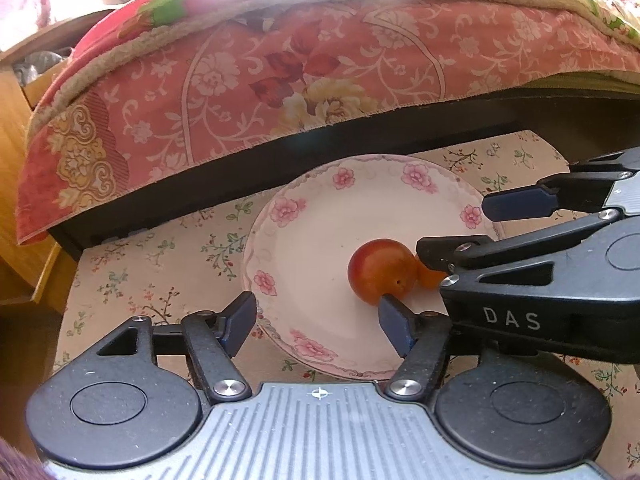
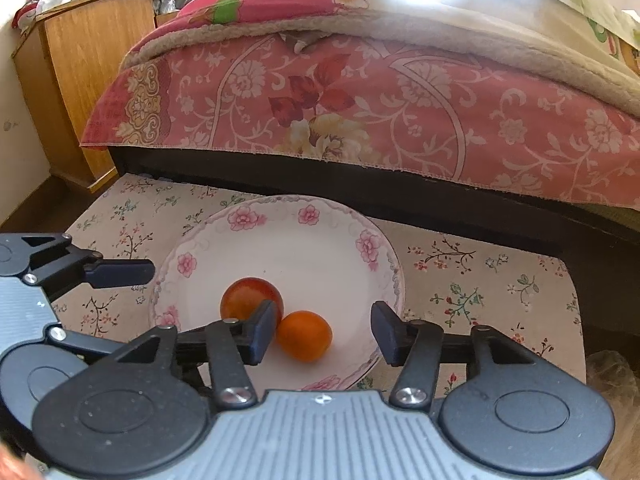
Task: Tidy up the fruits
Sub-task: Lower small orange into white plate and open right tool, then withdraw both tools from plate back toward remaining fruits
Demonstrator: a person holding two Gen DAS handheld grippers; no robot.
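Note:
A white plate with pink flowers (image 1: 304, 216) (image 2: 304, 248) sits on a floral cloth. On it lie a red-orange round fruit (image 1: 380, 270) (image 2: 246, 294) and a smaller orange fruit (image 2: 305, 335), which touches it. In the left wrist view the orange fruit (image 1: 430, 278) is mostly hidden behind the right gripper. My left gripper (image 1: 318, 322) is open and empty over the plate's near rim, its right finger just in front of the red fruit. My right gripper (image 2: 324, 334) is open around the orange fruit, apart from it.
The floral cloth (image 1: 160, 276) (image 2: 480, 280) covers a low surface beside a bed with a pink floral quilt (image 1: 280, 80) (image 2: 360, 100). A wooden cabinet (image 2: 92, 60) stands at the left. The two grippers are close together over the plate.

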